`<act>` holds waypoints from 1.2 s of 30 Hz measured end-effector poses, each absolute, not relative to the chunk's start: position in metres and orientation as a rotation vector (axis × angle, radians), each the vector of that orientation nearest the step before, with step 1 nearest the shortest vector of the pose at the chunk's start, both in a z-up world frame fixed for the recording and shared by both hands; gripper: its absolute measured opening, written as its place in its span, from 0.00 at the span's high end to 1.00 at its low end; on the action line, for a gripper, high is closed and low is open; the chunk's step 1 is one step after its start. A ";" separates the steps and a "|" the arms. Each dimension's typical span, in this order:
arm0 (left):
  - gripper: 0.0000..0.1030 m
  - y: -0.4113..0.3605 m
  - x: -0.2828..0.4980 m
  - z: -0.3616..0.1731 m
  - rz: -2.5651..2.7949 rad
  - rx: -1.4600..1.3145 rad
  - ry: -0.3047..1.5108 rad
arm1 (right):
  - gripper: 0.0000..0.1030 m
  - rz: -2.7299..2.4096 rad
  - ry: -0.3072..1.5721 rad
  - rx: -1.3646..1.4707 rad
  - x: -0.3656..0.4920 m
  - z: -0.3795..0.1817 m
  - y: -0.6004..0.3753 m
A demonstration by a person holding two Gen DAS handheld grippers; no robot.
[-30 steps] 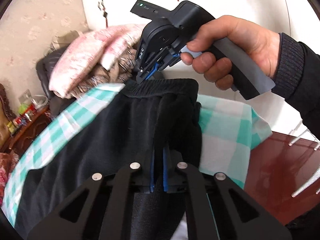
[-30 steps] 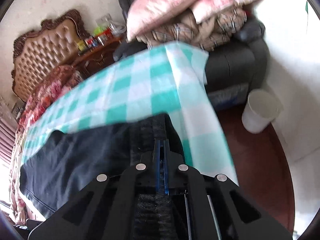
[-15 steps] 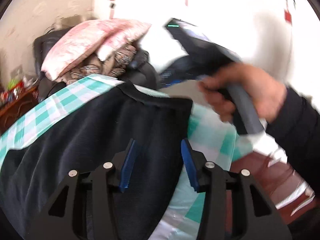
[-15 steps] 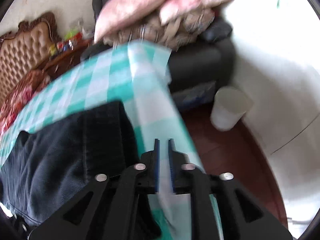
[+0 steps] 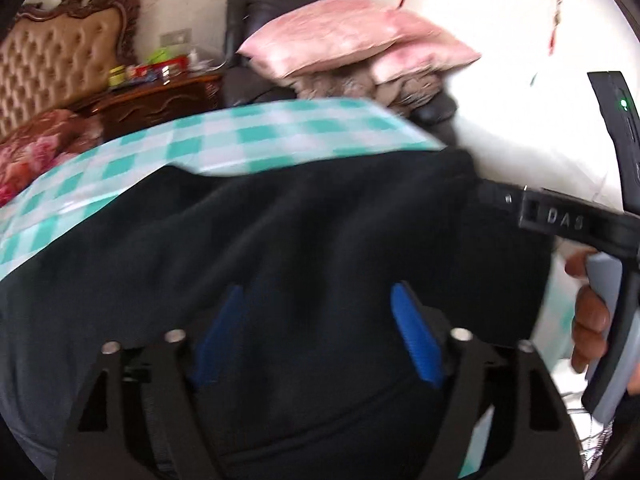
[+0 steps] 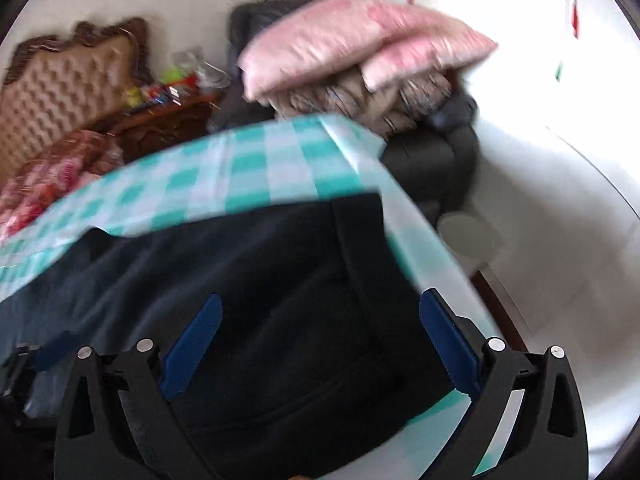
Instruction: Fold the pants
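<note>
The black pants [image 5: 280, 240] lie spread on the table with the green-and-white checked cloth [image 5: 260, 140], waistband toward the table's right edge. They also show in the right wrist view [image 6: 260, 280]. My left gripper [image 5: 316, 300] is open and empty above the pants. My right gripper [image 6: 320, 312] is open and empty above the waistband end. The right gripper's body shows at the right edge of the left wrist view [image 5: 580, 220], with the hand on its handle.
A dark sofa with pink pillows [image 6: 352, 40] stands behind the table. A wooden side table with small items [image 5: 160, 92] and a tufted headboard [image 5: 60, 56] are at the back left. A white bin [image 6: 468, 236] stands on the floor at the right.
Both grippers were shut on the pants' waistband one second ago. They have let go, opened wide and pulled back above the pants, which now lie flat on the cloth.
</note>
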State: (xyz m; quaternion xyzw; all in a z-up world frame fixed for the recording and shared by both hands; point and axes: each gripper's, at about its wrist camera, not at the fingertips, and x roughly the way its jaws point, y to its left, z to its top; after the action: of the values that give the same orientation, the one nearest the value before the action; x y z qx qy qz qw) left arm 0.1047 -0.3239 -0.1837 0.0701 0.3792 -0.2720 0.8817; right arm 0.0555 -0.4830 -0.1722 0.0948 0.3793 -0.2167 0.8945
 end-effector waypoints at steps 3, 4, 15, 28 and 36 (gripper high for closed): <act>0.02 -0.314 0.105 -0.186 -0.523 0.131 0.747 | 0.07 -0.440 0.827 0.138 0.059 -0.185 -0.462; 0.02 -0.308 0.105 -0.186 -0.538 0.109 0.731 | 0.07 -0.474 0.849 0.066 0.063 -0.191 -0.453; 0.02 -0.280 0.114 -0.168 -0.524 0.068 0.727 | 0.05 -0.504 0.851 -0.059 0.063 -0.213 -0.440; 0.47 -0.185 0.144 -0.148 -0.289 0.027 0.714 | 0.05 -0.536 0.873 -0.067 0.067 -0.212 -0.435; 0.51 -0.003 0.172 -0.169 -0.024 -0.097 0.792 | 0.05 -0.544 0.889 -0.060 0.071 -0.212 -0.435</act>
State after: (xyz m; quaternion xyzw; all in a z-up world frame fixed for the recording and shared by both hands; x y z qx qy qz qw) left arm 0.1721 -0.0028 -0.1690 -0.0472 0.3857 -0.0118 0.9214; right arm 0.0706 -0.4352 -0.2117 -0.0289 0.4244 -0.2600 0.8669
